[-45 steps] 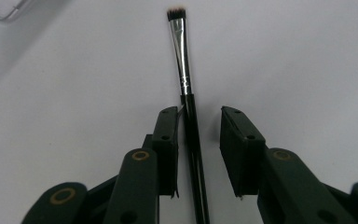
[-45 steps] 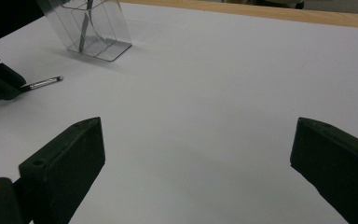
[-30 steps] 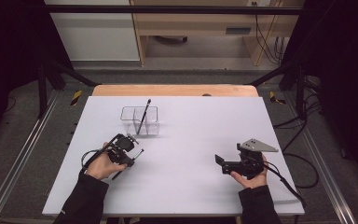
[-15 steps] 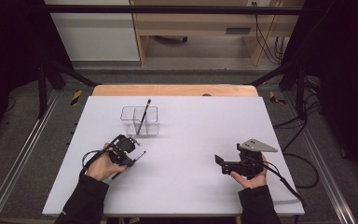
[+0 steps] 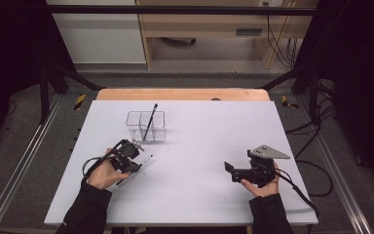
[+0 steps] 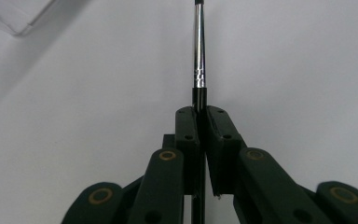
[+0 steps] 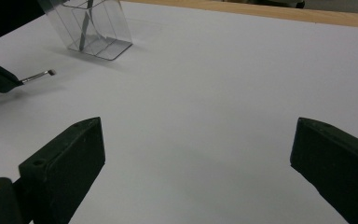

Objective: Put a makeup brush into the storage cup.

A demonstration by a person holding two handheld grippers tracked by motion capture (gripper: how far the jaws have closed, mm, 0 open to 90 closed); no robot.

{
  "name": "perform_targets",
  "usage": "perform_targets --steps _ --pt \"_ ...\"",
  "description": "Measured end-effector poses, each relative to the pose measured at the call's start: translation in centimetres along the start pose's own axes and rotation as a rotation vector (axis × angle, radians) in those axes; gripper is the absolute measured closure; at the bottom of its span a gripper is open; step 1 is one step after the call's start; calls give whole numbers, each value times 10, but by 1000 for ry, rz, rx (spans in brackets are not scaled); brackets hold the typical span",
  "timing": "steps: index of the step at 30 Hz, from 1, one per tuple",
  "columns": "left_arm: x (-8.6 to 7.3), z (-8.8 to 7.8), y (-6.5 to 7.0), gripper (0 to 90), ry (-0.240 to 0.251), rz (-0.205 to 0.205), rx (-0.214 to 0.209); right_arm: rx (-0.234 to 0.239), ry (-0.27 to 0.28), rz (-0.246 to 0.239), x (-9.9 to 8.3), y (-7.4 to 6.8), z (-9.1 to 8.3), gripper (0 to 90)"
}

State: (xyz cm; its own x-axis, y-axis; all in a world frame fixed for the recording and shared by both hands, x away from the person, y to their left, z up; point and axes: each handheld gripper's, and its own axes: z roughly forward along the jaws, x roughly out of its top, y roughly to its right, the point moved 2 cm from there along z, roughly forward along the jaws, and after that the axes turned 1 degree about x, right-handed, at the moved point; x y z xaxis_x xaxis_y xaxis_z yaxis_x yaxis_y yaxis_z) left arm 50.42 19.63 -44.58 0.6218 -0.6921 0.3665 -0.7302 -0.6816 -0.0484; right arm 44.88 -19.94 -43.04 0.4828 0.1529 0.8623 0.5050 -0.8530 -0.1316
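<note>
Left gripper: fingers clamped on brush at black handle, below metal ferrule. Brush light, thin, stiff, slippery; grip mid-handle. Right gripper: fingers wide open, empty.

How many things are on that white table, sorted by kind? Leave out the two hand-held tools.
Clear two-compartment holder: 1
Slim brushes or pens: 2, one standing in the holder, one clamped in the left gripper, its metal-sleeved end sticking out beyond the jaws
Total: 3
</note>
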Motion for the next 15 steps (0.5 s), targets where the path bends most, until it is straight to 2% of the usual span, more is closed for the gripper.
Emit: perform_targets --steps 3,9,15 --pt "0 -9 -1 830 57 -6 -2 0 -1 -2 0 0 0 35" --pt "2 -21 2 830 145 -13 19 0 0 0 0 0 0 35" --pt "2 -28 5 830 204 -27 18 1 -1 0 0 0 0 35"
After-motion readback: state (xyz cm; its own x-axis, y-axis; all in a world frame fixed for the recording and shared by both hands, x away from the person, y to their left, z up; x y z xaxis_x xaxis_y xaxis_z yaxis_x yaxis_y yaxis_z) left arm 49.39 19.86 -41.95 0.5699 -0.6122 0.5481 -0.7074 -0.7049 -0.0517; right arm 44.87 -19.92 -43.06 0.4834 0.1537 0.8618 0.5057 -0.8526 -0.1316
